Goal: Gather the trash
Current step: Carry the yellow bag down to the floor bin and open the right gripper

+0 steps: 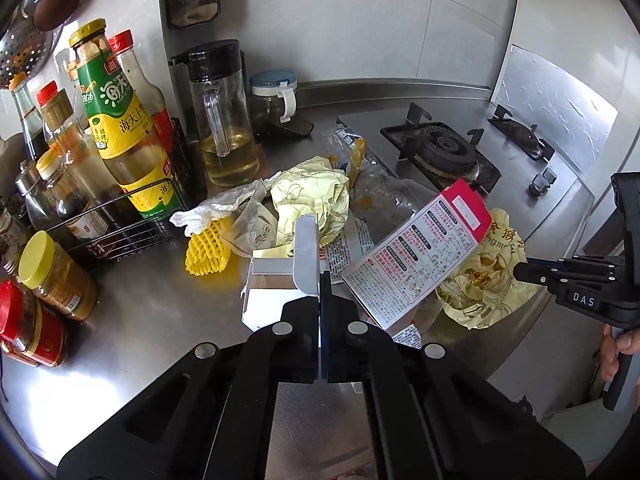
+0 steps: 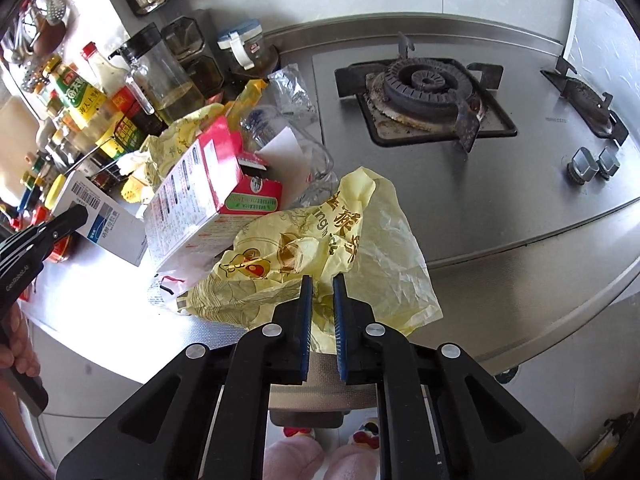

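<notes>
Trash lies heaped on the steel counter. My left gripper is shut on the grey flap of a white box; in the right wrist view the left gripper holds that barcoded white box at its edge. My right gripper is shut on a fold of a yellow printed plastic bag. A red-and-white carton leans tilted between both grippers. Behind it lie a crumpled yellow bag, a yellow foam net and a clear crushed bottle.
A wire rack of sauce bottles, an oil jug and jars crowd the left. A gas burner and its knobs lie to the right. The counter's front edge curves near my right gripper; slippered feet show below.
</notes>
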Demonstrator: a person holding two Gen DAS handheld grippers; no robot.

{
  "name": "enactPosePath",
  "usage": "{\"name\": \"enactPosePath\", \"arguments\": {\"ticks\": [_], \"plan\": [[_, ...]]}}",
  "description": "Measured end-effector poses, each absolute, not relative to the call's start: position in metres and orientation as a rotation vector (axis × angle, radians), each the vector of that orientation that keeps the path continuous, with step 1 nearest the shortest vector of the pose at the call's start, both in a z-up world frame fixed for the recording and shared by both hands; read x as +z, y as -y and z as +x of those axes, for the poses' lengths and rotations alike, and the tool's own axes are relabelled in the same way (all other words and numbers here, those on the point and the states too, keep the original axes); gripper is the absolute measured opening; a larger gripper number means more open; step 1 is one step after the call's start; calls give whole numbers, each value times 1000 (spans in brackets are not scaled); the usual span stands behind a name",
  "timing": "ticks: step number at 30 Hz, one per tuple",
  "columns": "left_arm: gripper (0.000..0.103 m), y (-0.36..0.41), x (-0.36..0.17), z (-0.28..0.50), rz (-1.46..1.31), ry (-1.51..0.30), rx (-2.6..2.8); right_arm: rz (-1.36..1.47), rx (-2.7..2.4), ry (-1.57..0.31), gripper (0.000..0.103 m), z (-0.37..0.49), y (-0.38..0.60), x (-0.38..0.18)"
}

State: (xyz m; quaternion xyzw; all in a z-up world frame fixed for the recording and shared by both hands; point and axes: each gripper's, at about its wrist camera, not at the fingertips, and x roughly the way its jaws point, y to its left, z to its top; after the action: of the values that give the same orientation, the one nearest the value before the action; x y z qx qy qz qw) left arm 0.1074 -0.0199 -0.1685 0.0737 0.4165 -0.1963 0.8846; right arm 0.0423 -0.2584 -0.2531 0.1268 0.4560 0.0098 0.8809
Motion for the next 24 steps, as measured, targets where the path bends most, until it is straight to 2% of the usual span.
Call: {"name": "enactPosePath", "arguments": {"ticks": [14,19,24], "plan": [[0,14,-118,34,162,-804,-468,256,15,-787,11,-43,246,-191],[0,10,-118,-11,128,-832,-467,205,99,-824,11,-79,232,-199],[0,11,-148,-58,29,-925,-451,161,213,-918,11,-113,220,-229]]}}
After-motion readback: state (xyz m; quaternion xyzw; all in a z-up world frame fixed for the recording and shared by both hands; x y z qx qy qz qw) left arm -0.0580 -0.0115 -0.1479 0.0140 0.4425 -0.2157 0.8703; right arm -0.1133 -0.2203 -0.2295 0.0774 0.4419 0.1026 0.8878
